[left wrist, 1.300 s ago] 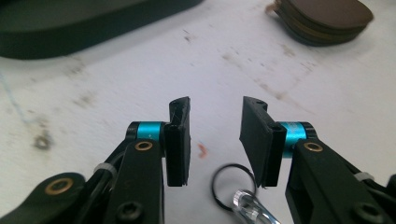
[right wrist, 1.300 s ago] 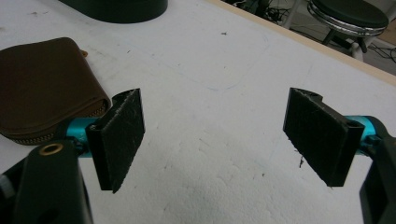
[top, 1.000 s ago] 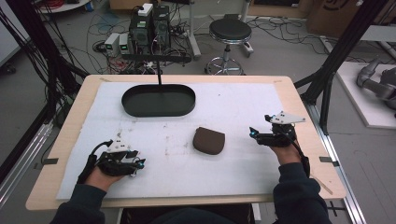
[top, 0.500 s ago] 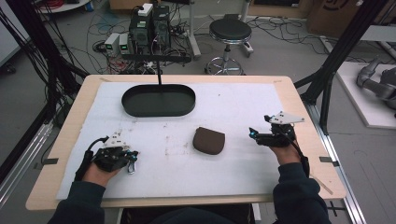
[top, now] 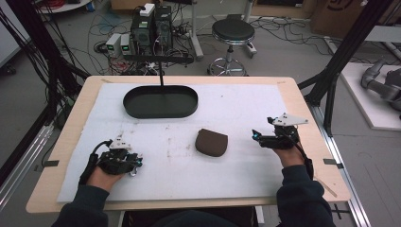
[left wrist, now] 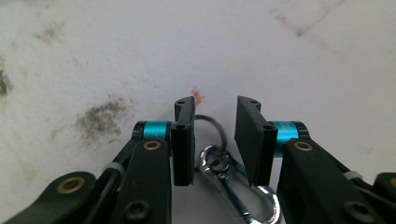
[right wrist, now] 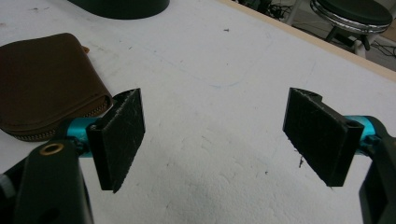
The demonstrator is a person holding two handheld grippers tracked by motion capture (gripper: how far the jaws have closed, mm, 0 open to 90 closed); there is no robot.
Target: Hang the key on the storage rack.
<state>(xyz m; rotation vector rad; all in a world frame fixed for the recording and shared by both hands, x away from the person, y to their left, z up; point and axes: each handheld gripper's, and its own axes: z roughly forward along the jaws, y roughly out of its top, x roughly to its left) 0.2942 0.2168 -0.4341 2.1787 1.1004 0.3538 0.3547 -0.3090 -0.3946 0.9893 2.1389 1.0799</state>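
Note:
A silver carabiner [left wrist: 236,191] with a key ring [left wrist: 215,127] lies on the white mat, low down between the jaws of my left gripper [left wrist: 214,105]. Those jaws have just been opening; they stand a little apart on either side of the ring, with neither pad pressing on it. In the high view my left gripper [top: 135,163] rests on the mat at the front left. A brown zip wallet [top: 211,142] lies flat mid-table. My right gripper [top: 257,137] hovers open to the wallet's right, nothing between its pads; the wallet [right wrist: 42,98] sits just beyond its left pad.
A black oval tray [top: 130,106] stands at the back of the mat, left of centre, with its edge [right wrist: 121,7] in the right gripper view. The mat [top: 246,109] covers a wooden table. A stool [top: 231,33], computers and cables stand beyond the far edge.
The left hand has shifted slightly to the left on the mat, and its gripper looks narrower than a second ago. The right gripper and the wallet have stayed put.

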